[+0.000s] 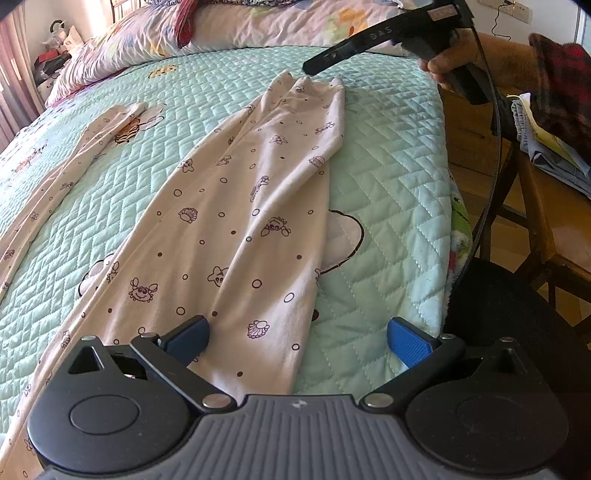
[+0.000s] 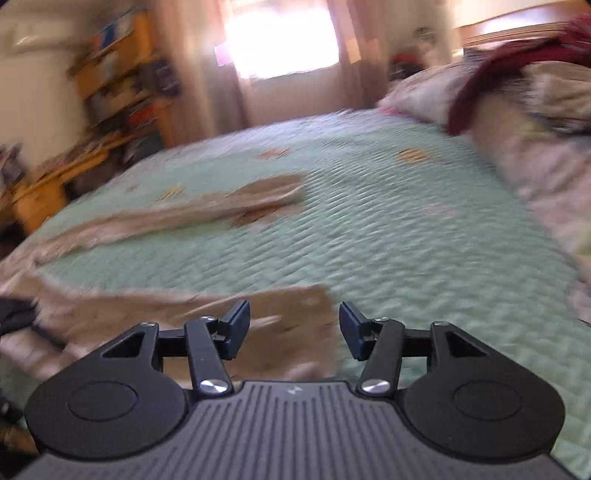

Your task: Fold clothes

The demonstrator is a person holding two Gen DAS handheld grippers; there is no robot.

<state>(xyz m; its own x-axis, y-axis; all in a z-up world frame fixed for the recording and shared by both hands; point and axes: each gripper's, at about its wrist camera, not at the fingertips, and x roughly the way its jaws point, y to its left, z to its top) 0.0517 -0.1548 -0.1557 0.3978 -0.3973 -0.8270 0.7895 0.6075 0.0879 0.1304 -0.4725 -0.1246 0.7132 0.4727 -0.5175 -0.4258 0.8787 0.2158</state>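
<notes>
- A pair of white printed pyjama trousers (image 1: pixel 240 206) lies spread on a mint-green quilted bedspread (image 1: pixel 388 155), its two legs splayed apart in a V: one leg runs straight away from the left gripper (image 1: pixel 297 338), the other leg (image 1: pixel 74 158) angles off to the left side of the bed.
- The left gripper hangs low over the near end of the garment, jaws wide apart; the left blue pad sits over the cloth, the right pad over bare quilt just past the cloth's right edge. It holds nothing.
- The near leg's long axis points from the left gripper toward the far cuff (image 1: pixel 314 83), where the tip of the right gripper (image 1: pixel 308 70), seen from the left wrist camera, meets or hovers just above the fabric; contact cannot be told.
- The right wrist view is blurred by motion; the right gripper's (image 2: pixel 293 330) jaws stand apart with the cuff end of the leg beneath them, nothing clamped between.
- Judged from this layout, each hand is nearest one end of the same leg, so any fold would likely turn on that lengthwise line.
- Pillows (image 1: pixel 147 33) lie along the far edge of the bed.
</notes>
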